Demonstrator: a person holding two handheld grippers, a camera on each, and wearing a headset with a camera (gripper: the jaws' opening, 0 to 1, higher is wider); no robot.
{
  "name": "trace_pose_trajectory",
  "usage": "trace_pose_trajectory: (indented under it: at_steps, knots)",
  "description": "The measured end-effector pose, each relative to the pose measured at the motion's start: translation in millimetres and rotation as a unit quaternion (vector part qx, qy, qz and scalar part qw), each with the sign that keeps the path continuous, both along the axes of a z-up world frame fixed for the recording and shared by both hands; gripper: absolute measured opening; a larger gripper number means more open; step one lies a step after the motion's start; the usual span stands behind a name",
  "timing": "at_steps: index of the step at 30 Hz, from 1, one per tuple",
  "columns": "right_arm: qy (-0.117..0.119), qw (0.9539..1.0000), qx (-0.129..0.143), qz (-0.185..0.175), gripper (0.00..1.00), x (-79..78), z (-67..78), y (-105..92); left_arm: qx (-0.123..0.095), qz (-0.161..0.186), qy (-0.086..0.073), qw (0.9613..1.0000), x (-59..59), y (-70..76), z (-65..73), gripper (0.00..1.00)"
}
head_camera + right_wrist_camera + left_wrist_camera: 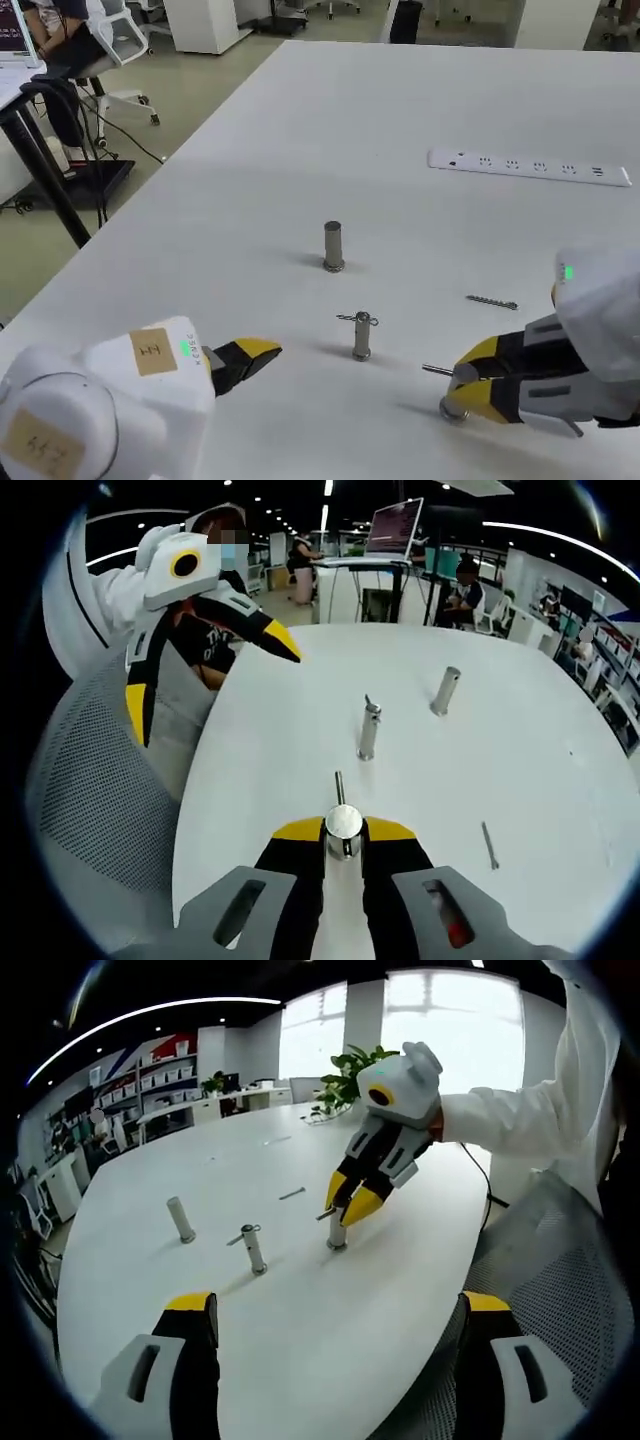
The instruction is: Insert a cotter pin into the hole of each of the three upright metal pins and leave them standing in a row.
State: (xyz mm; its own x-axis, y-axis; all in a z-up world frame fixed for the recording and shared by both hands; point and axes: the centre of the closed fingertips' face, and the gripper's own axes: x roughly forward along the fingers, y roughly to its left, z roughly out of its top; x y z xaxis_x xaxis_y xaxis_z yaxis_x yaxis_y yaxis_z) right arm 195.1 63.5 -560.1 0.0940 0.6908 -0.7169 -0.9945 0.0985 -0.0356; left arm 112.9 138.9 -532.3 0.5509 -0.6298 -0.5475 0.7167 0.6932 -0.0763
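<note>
Right gripper clamps the top of the nearest metal pin; left gripper gapes wide, empty. Spare cotter pin lies right of the clamped fingers (thin, light, likely springy): pinch mid-shank.

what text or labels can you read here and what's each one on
Tan sticker on top of the left claw: handwritten mark, illegible.
Second tan sticker lower on it: blurred scrawl.
Small print near its front edge: too small to read.
Shirt lettering in the right gripper view: blurred.
</note>
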Motion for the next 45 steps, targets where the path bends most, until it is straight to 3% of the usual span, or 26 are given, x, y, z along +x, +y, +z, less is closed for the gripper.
trace_pose_trajectory:
  at_steps: [4, 10, 16, 18, 22, 30, 34, 40, 45]
  knots:
    - [-0.009, 0.9999, 0.001, -0.008, 0.08, 16.0, 2.7, 0.5, 0.007, 0.010, 0.004, 0.9999, -0.1, 5.7, -3.7, 0.99]
    - [-0.018, 0.9998, 0.006, -0.009, 0.08, 30.1, 7.8, 1.0, -0.001, 0.019, 0.008, 0.9998, 0.4, 7.4, -5.3, 0.99]
    - [-0.014, 0.9997, 0.020, 0.006, 0.08, 30.5, 7.9, 5.7, -0.001, 0.019, 0.001, 0.9998, 5.8, 6.2, -3.0, 0.98]
    - [-0.003, 0.9996, 0.027, 0.002, 0.08, 30.7, 5.2, 8.5, -0.001, 0.018, 0.004, 0.9998, 6.5, 5.9, -3.8, 0.95]
    - [-0.007, 0.9998, 0.019, 0.004, 0.08, 32.4, 0.4, 9.9, 0.006, 0.011, 0.009, 0.9999, 6.4, 5.6, -6.0, 0.96]
    - [0.000, 0.9999, 0.012, 0.003, 0.08, 30.6, -5.9, 6.3, -0.011, 0.020, 0.003, 0.9997, 13.2, 5.1, 3.5, 0.97]
    - [0.005, 0.9999, 0.015, 0.002, 0.08, 31.3, -7.7, 5.5, -0.031, 0.027, -0.001, 0.9992, 15.3, 3.7, 10.2, 0.97]
    - [0.013, 0.9998, 0.018, 0.001, 0.08, 30.8, -8.2, 6.2, -0.025, 0.023, 0.000, 0.9994, 13.3, 4.8, 10.5, 0.96]
    - [0.001, 0.9997, 0.024, -0.005, 0.11, 31.0, -7.3, 8.7, -0.027, 0.028, 0.001, 0.9992, 12.6, 7.6, 10.4, 0.97]
